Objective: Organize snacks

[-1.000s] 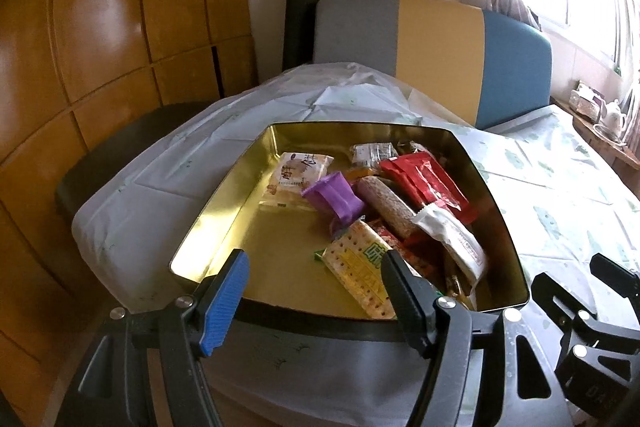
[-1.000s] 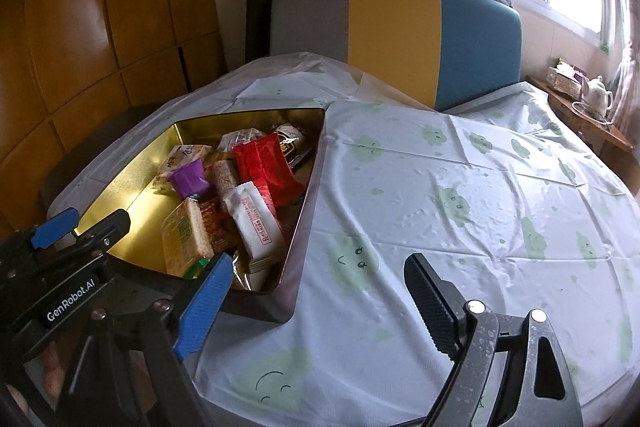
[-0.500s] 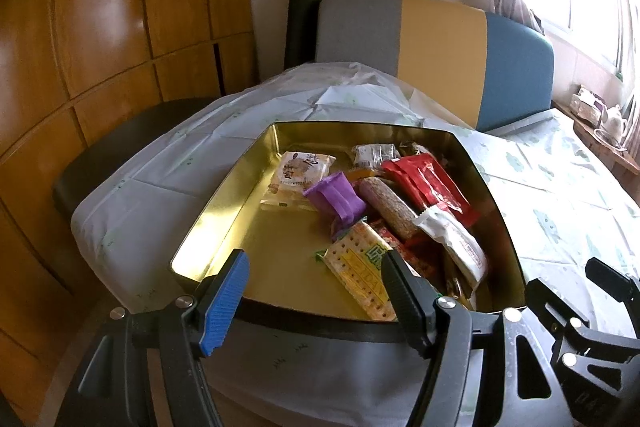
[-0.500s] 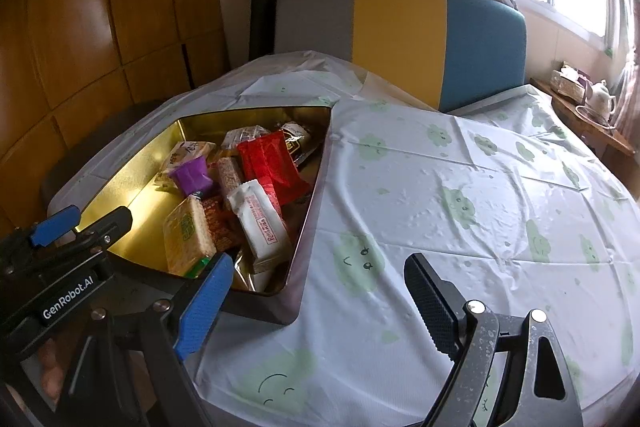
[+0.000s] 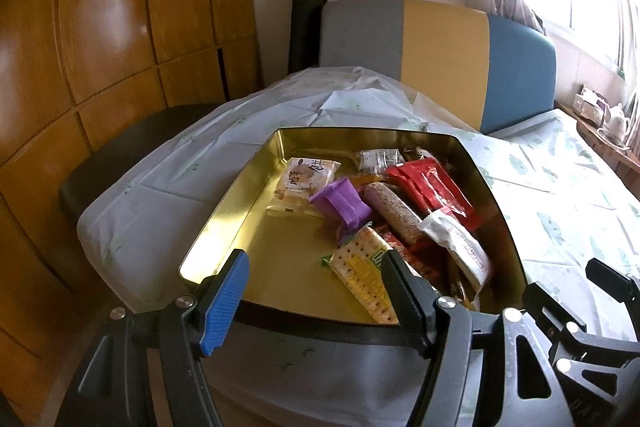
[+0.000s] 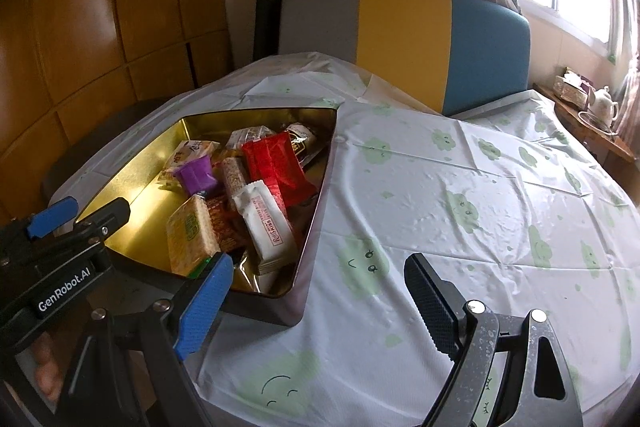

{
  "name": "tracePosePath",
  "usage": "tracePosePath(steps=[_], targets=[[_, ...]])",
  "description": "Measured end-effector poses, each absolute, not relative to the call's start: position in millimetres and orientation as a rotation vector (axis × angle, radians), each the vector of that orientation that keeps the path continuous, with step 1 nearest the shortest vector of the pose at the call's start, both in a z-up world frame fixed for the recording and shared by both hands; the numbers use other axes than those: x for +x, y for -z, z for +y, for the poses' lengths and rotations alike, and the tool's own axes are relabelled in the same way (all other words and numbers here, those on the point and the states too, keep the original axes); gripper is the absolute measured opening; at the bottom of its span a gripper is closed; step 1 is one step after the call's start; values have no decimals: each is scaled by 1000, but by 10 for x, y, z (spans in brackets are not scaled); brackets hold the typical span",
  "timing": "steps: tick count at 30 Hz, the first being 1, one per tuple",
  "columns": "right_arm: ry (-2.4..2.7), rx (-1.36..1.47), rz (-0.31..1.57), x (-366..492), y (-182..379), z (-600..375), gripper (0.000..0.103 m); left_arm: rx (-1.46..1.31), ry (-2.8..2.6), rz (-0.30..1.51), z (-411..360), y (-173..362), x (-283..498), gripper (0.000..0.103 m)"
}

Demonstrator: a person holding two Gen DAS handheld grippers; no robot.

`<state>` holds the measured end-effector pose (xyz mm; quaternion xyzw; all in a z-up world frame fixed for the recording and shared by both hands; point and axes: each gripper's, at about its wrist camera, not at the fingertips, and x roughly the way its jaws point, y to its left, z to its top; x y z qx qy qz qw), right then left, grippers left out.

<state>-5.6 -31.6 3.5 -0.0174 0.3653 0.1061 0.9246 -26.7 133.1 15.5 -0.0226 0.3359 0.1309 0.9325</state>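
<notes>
with jaws spread wide and empty, the left gripper (image 5: 314, 301) hovers at the gold tin's (image 5: 224, 223) near rim; the right gripper (image 6: 320, 303), equally unclenched, hangs over the tablecloth (image 6: 460, 195) beside the tin's snack packets (image 6: 264, 223).

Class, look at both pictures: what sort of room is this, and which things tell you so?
Most likely a home dining or living room. A table under a cloud-print tablecloth holds a gold tin of snacks, a padded bench back stands behind it, and a teapot sits by the curtained window.
</notes>
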Motion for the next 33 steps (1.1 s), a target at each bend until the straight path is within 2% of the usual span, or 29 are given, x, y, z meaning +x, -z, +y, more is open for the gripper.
tracePosePath(steps=[27, 32, 33], targets=[[-223, -40, 748, -55, -5, -287, 89, -60, -248, 706, 1341, -153, -266, 69], [-224, -39, 750, -53, 0, -284, 89, -74, -237, 715, 1364, -122, -249, 58], [-226, -41, 750, -56, 3, -279, 89, -72, -241, 707, 1364, -124, -255, 52]])
